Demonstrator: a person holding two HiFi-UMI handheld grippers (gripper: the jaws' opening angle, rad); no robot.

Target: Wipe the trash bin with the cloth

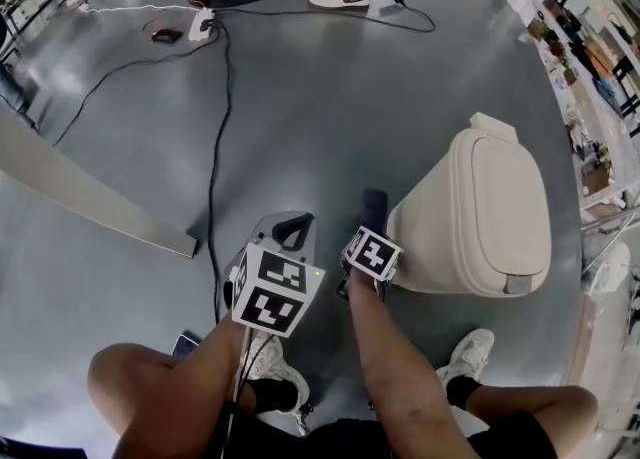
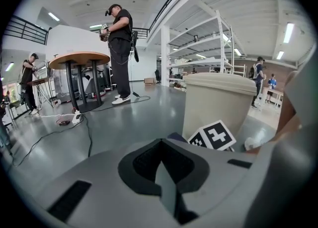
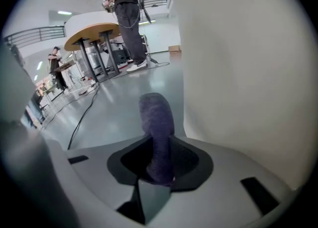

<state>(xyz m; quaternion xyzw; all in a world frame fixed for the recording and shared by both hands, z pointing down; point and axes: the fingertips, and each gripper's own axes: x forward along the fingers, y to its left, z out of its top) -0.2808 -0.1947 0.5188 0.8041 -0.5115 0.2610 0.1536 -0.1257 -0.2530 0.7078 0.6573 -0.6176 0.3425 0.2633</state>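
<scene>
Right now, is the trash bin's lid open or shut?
Shut. The lid sits flat on the upright trash bin; the left gripper view shows no gap under it.

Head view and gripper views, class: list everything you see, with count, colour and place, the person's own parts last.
Lidded plastic trash bin: one, beige, on the floor at right.
Fuzzy cloth: one, dark purple, in the right gripper, beside the bin.
Cables: several, black, across the grey floor.
Power strip: one, white, on the floor far ahead.
Round table: one, wooden top, black legs, far off.
Shelving rack: one, white, behind the bin.
Bystanders: at least three, mostly dark clothes, far off.
Left gripper: one, grey, jaws together, empty.
Right gripper: one, grey, shut on the cloth.
Sneakers: two, white, the person's feet.
</scene>
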